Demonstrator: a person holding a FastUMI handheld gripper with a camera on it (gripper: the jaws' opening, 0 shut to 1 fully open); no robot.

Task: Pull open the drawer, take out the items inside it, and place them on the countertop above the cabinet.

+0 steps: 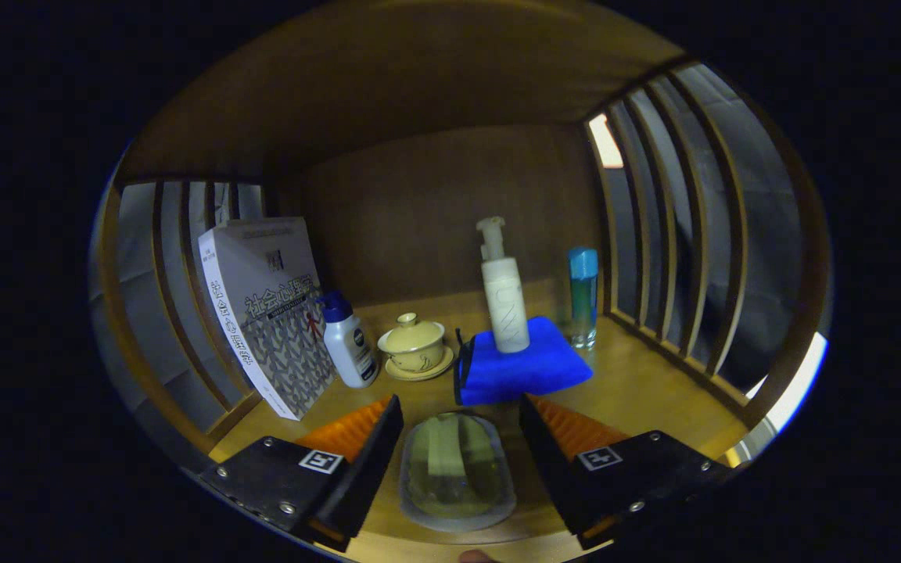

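Book [267,313] cover — Chinese title "社会心理学"

Tongs-mounted fisheye, close, facing countertop [638,391].

Worktop [638,391]: wood, smooth, satin finish w/ soft reflections. Back panel [450,219] and side slats [677,227]: same wood, matt. Book [271,313]: paper, semi-gloss cover. Small bottle [349,344]: white plastic, glossy, w/ blue plastic cap. Lidded cup [413,342] and saucer [419,371]: glazed ceramic, slight sheen. Cloth [521,367]: blue microfibre-type fabric, matt, soft nap. Pump bottle [504,301]: white plastic, matt to satin. Tall bottle [583,301]: clear blue-green, glossy; glass or plastic cannot be told. Oval pouch [457,473]: clear flexible plastic, glossy, between the spread tongs [460,410]. Tongs' pads [353,426]: ribbed, rubber-like, matt; housings matt plastic w/ metal screws.
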